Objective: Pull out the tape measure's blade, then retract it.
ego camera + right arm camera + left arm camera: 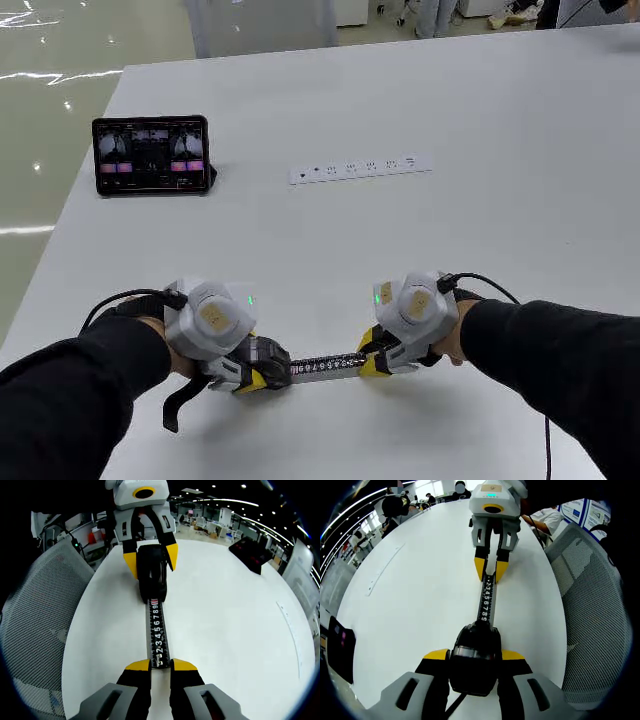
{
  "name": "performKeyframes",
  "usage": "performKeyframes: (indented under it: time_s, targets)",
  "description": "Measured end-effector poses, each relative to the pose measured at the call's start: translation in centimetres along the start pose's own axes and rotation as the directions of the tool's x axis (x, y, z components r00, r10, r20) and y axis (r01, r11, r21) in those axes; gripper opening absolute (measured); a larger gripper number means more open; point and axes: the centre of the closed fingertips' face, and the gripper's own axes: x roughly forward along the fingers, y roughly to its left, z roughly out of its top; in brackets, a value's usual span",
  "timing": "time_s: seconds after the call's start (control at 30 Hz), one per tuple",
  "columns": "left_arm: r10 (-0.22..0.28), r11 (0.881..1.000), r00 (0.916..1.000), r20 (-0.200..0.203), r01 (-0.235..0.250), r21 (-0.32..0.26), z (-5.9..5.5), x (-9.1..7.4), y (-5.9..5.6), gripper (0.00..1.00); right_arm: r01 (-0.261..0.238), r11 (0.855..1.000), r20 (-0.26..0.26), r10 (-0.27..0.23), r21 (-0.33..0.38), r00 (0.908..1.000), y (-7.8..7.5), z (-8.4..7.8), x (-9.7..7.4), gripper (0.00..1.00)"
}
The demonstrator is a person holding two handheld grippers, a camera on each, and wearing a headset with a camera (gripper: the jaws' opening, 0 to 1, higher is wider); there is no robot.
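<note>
**Risk: blade tip slipping, spring snap-back**

Left gripper (255, 375): jaws clamped either side of the tape measure case (265, 358), which sits nearer the person than the power strip (360, 167) and left of it. A further pull could twist or drag the case if that clamp is loose.

Blade (325, 366): a short length is out, running right from the case, low over the table (450, 120). It is a thin dark strip with white digits 1–9 showing, and the case is black and glossy.

Right gripper (370, 362): jaws pinched on the blade tip, nearer than the strip's middle. The hold is small, so I'd expect a slip there to whip the blade back.
</note>
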Motion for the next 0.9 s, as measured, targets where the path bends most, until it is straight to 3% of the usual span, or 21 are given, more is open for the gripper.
performKeyframes:
  time_s: [0.9]
  targets:
    - [0.002, 1.0, 1.0, -0.002, -0.002, -0.002, 0.0, 0.0, 0.0, 0.31, 0.006, 1.0, -0.008, -0.006, 0.012, 0.9999, -0.3, -1.3, -1.0, 0.1]
